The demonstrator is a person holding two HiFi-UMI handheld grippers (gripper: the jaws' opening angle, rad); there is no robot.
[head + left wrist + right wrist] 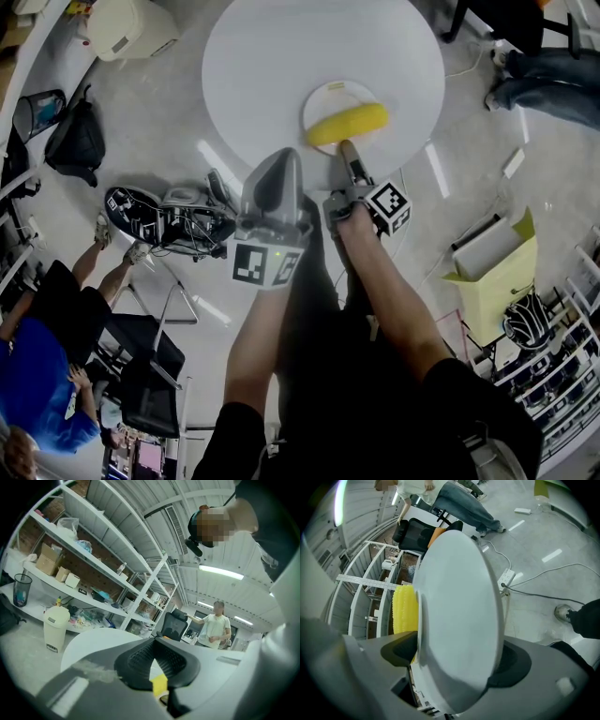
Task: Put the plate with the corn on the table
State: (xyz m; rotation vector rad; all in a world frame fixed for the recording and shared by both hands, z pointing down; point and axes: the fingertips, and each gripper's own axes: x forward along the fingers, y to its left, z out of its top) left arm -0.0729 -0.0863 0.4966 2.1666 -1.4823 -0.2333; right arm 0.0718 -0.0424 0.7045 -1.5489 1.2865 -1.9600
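Directly ahead of the right gripper (346, 148), the plate (330, 97) clamped in its jaws and the corn (349, 123) block the path over the near edge of the table (272, 56). Beyond them and to their left, the table offers open room. The left gripper (287, 157) stands just to the left, narrowing sideways passage. A yellow bag (495, 281) sits on the floor well to the right.

Floor (169, 122): pale grey, glossy. White metal shelving (89, 557), loaded with boxes (47, 560), lines one wall. Ceiling strip light (220, 572): lit. Furniture: round white table (281, 56), black office chair (173, 625) beyond it, white lidded bin (55, 627) by the shelving.
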